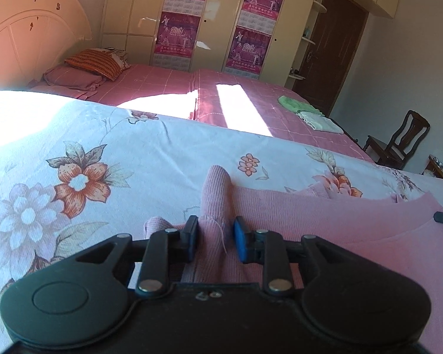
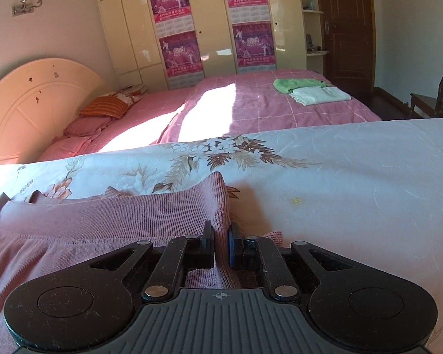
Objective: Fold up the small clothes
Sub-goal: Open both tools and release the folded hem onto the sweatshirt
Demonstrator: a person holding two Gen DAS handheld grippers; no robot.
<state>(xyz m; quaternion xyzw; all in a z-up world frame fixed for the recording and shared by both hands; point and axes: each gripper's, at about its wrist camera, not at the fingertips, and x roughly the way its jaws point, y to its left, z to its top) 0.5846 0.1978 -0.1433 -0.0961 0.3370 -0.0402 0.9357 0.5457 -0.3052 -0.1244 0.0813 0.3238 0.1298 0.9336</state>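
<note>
While both tongs pinch the pink sweater, left tongs, right tongs, floral quilt beneath.

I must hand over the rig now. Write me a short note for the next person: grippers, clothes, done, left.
Left gripper: jaws around a bunched corner of the pink sweater; firm grip unclear.
Right gripper: shut on the sweater's other corner.
Sweater lies on the floral sheet.
Done: green cloth and white cloth folded on the far bed.
Left: fold the sweater.
</note>
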